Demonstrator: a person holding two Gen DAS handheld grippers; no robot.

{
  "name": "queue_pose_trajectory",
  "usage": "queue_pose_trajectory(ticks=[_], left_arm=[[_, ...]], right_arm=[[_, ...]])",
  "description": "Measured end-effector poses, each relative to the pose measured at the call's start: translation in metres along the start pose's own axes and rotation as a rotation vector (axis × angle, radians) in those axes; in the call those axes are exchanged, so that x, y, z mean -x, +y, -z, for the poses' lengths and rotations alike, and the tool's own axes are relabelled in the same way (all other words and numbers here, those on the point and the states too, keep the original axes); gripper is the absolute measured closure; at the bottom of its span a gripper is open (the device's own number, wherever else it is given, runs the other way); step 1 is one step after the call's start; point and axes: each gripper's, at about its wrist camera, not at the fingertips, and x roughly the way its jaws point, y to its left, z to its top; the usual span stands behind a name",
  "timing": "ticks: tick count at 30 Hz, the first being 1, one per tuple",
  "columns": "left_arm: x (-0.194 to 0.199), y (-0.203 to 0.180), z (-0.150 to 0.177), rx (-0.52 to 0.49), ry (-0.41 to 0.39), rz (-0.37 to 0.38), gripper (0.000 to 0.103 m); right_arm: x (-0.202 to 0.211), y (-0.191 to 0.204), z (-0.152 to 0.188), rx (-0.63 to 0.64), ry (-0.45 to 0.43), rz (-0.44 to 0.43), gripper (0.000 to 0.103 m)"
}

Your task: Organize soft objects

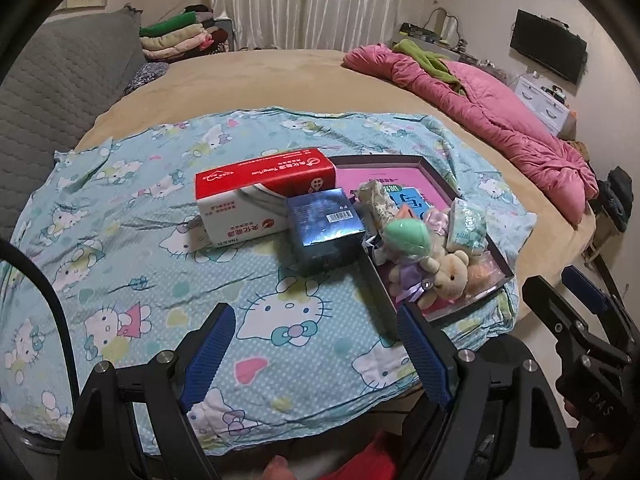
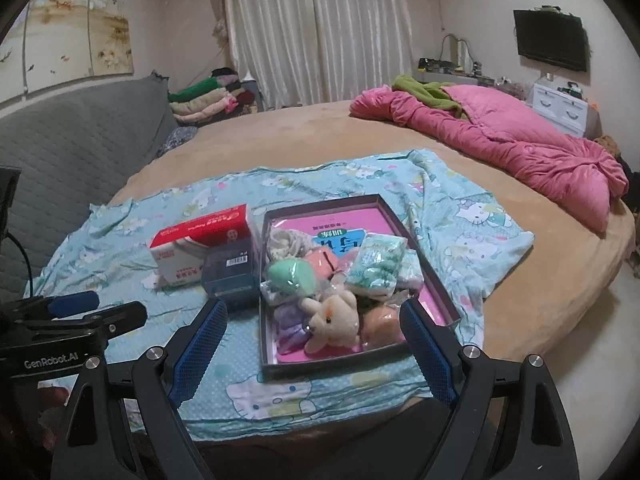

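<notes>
A shallow dark tray (image 2: 267,320) with a pink floor lies on a Hello Kitty cloth (image 1: 132,240) spread over the bed. Inside it sit a beige plush bear (image 2: 332,320), a mint green sponge (image 2: 290,276), a peach sponge (image 2: 382,326), a purple plush piece (image 2: 290,322) and a tissue pack (image 2: 374,266). The bear (image 1: 450,276) and green sponge (image 1: 404,236) also show in the left wrist view. My right gripper (image 2: 314,308) hovers open just in front of the tray, holding nothing. My left gripper (image 1: 316,314) is open over the cloth, left of the tray (image 1: 376,280), empty.
A red and white tissue box (image 1: 256,196) and a dark blue box (image 1: 326,232) stand on the cloth left of the tray. A pink quilt (image 2: 520,140) lies at the bed's far right. A grey sofa (image 2: 80,128) stands at left. Folded clothes (image 2: 208,98) are stacked behind.
</notes>
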Motion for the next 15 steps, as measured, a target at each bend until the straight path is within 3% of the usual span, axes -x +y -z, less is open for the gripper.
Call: queue_pose_trajectory(ticks=[15], left_arm=[[-0.003, -0.016, 0.008, -0.047, 0.011, -0.002, 0.021]], right_arm=[[-0.006, 0.001, 0.008, -0.002, 0.048, -0.014, 0.014]])
